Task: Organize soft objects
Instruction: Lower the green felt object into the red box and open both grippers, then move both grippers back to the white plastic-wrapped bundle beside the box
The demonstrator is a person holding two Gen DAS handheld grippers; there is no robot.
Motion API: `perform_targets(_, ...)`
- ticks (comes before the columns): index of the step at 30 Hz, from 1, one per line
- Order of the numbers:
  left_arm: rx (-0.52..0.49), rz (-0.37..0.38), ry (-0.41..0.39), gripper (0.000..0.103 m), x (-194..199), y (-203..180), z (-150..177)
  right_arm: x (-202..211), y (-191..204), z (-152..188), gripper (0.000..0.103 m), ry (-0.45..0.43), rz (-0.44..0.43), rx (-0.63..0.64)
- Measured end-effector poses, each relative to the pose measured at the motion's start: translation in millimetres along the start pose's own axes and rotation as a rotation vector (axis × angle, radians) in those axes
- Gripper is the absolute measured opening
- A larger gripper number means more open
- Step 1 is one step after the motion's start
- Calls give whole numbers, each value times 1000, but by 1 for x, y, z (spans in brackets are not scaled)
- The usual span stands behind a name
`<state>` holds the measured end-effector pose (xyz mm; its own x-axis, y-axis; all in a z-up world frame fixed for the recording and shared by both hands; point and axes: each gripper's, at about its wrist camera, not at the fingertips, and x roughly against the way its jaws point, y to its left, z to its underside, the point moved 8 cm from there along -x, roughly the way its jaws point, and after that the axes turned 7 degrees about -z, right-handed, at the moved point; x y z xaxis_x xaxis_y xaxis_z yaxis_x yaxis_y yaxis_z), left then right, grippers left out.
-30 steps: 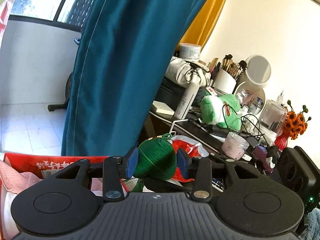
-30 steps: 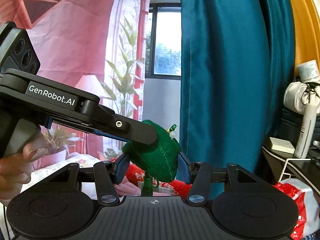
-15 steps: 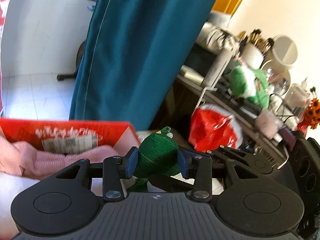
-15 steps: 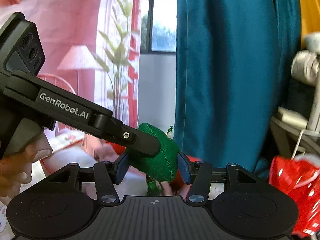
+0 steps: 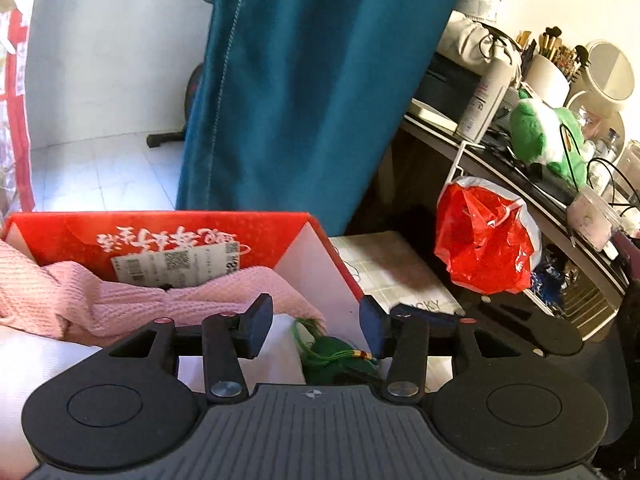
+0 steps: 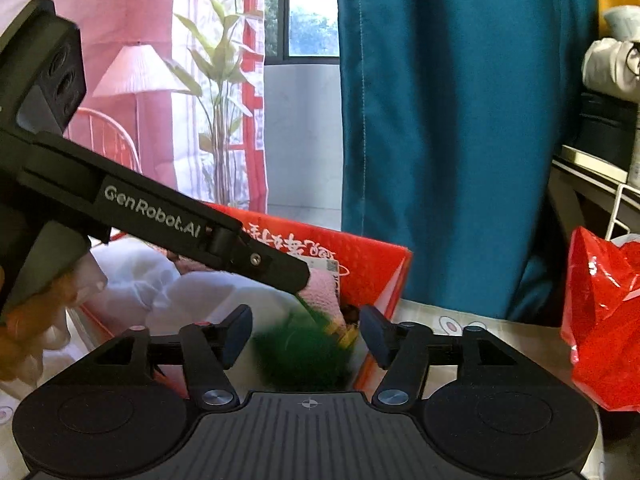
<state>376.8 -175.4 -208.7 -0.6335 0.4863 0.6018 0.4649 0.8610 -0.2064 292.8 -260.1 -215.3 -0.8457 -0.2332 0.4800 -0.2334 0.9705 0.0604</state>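
A lived-in home, likely a bedroom corner: a teal curtain [image 5: 304,92] hangs by a tiled balcony, and a crowded dressing table [image 5: 520,168] carries makeup brushes [image 5: 548,42], a round mirror [image 5: 610,70], bottles and a green plush toy [image 5: 544,132]

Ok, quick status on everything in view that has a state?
Left tongs: open, jaws just widened, gripping nothing.
Right tongs: open, jaws just widened, gripping nothing.
Green pouch: released, below the pads, blurred in the right wrist view.
Red box: open-topped, pink knit inside.
Red plastic bag: hanging, crumpled.
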Motion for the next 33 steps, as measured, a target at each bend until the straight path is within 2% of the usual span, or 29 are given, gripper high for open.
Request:
perform_targets(4,-18,-39,-28,52,15,4,-1,5,4,2,57,4,7,-8)
perform_targets(8,-34,-83,-62,59,39,10,2,18,10,6,57,-5,14,-18)
perform_targets(10,-33,-97,-73,59,53,15,5,24,14,8,57,-10,18,-25)
perform_targets(20,-34,-197,-94,59,112,55,45,56,43,29,56,-77,70,-83)
perform_targets(27,5,-261,-69,59,131,91,83,63,59,49,53,-83,57,-128)
perform_targets(33,76,-332,-19,59,130,129,120,51,72,75,53,-32,27,-156)
